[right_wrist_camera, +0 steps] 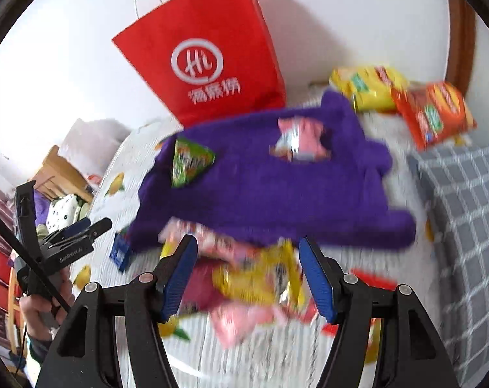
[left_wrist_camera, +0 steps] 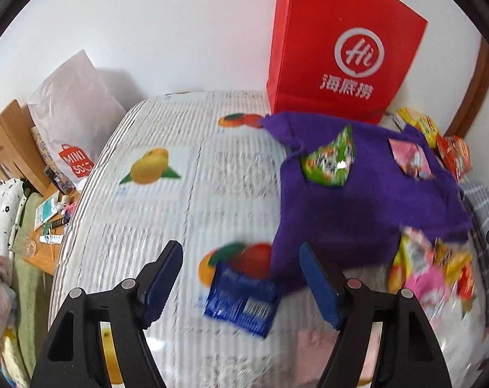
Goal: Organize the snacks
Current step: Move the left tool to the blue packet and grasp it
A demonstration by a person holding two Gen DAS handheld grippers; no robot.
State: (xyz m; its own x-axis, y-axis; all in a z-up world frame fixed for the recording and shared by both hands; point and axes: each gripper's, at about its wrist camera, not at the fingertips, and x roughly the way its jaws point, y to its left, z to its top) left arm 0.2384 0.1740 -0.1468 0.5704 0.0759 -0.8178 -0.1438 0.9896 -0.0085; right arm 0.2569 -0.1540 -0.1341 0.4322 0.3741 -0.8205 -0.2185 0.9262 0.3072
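On the fruit-printed sheet (left_wrist_camera: 167, 213), between the blue pads of our left claw (left_wrist_camera: 241, 286), lies a blue snack packet (left_wrist_camera: 241, 304); the jaws stand apart and neither pad touches it. At two o'clock from it spreads a purple felt organizer (left_wrist_camera: 367, 200), with a green snack pack (left_wrist_camera: 330, 158) and a pink one (left_wrist_camera: 409, 158) tucked into its pockets. Behind it, at twelve o'clock, a red paper bag (left_wrist_camera: 344, 42) stands against the wall. Our right claw (right_wrist_camera: 247, 278) hangs with jaws parted over a blurred heap of yellow and pink snack packs (right_wrist_camera: 257, 278), gripping nothing. At one o'clock from the organizer (right_wrist_camera: 264, 190) lie a yellow chip bag (right_wrist_camera: 370, 87) and an orange one (right_wrist_camera: 435, 113), beside a grey checked cushion (right_wrist_camera: 467, 213).
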